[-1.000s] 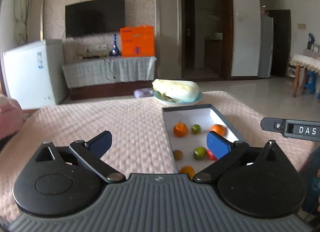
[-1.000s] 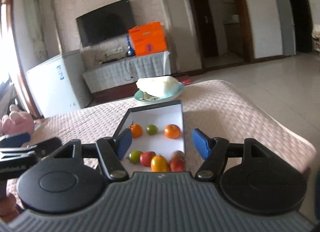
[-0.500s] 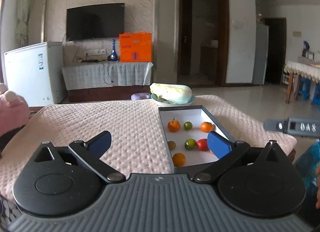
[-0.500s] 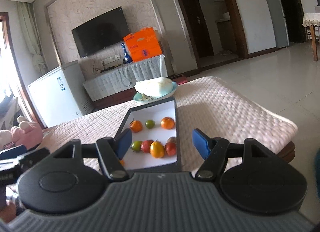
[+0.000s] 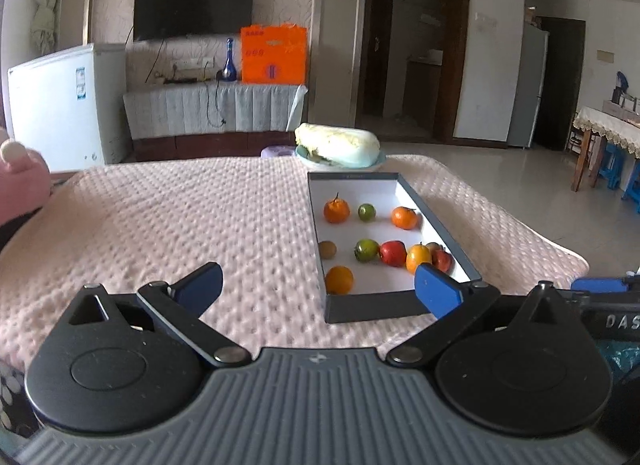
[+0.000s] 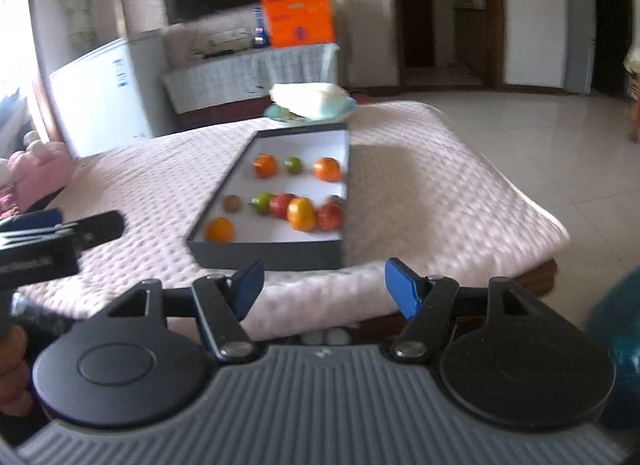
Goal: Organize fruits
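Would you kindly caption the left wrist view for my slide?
Open left gripper faces a shallow box of small fruits on a pink quilted cover.

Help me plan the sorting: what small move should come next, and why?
Probably ease the right claw forward over the box toward the near orange. Both claws are open and empty, short of the box, and every fruit lies inside.

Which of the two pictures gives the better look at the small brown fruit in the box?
The left wrist view: the small brown fruit is sharp there, alone by the box's left wall. The right wrist view shows it too, but blurred.
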A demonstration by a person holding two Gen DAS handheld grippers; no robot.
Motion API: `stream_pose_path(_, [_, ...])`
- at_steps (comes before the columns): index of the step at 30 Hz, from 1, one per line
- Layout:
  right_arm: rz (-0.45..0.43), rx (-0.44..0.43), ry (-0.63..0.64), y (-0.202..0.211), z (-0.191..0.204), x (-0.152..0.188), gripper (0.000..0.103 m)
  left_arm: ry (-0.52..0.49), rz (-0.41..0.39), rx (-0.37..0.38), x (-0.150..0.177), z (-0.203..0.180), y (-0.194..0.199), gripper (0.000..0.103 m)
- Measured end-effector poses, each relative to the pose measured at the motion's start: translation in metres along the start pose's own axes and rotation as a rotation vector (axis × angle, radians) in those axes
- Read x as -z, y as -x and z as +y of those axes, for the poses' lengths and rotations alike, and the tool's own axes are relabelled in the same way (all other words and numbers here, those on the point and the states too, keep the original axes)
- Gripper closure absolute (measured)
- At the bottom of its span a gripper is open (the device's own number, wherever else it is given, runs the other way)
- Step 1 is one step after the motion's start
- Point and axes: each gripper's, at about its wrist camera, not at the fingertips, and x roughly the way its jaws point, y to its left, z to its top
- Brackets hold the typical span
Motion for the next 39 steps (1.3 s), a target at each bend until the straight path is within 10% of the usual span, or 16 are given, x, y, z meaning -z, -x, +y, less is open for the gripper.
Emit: stream_pose_path(39, [0.058, -0.035, -0.001, -0.03, -0.001, 0.014, 0.034, -0.094, 0.037, -0.011, 0.008, -0.022, -0.022, 0.0])
